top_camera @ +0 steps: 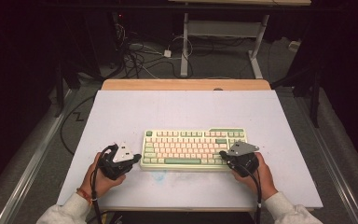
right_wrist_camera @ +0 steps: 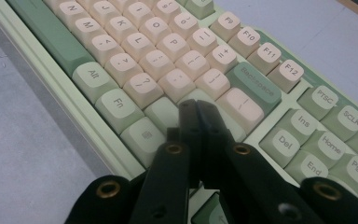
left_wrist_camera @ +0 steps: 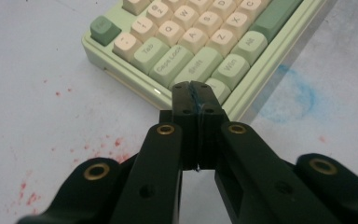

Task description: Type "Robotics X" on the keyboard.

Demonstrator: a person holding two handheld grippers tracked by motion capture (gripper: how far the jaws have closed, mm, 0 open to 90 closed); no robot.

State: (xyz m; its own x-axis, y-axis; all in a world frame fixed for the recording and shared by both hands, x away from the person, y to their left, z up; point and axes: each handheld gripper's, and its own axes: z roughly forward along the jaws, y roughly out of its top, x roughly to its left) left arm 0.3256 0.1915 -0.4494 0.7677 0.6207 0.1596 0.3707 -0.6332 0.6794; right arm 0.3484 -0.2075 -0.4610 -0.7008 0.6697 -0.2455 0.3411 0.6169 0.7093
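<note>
Resting near the bench's [top_camera: 121,107] front edge: keyboard [top_camera: 193,148], likely stiff, fairly heavy, keys delicate. Best gripped at both short ends of case. Left tool [left_wrist_camera: 195,91] and right tool [right_wrist_camera: 196,108] pressed together, clamping nothing.

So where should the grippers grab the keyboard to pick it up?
Probably the keyboard's two short ends, one gripper from each side: it is long, flat and low, lying flat on the table. The left gripper and right gripper, both shut, must open first.

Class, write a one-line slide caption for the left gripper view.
Shut left claw poised at the near corner of a green-and-cream keyboard on a white, paint-flecked table.
</note>
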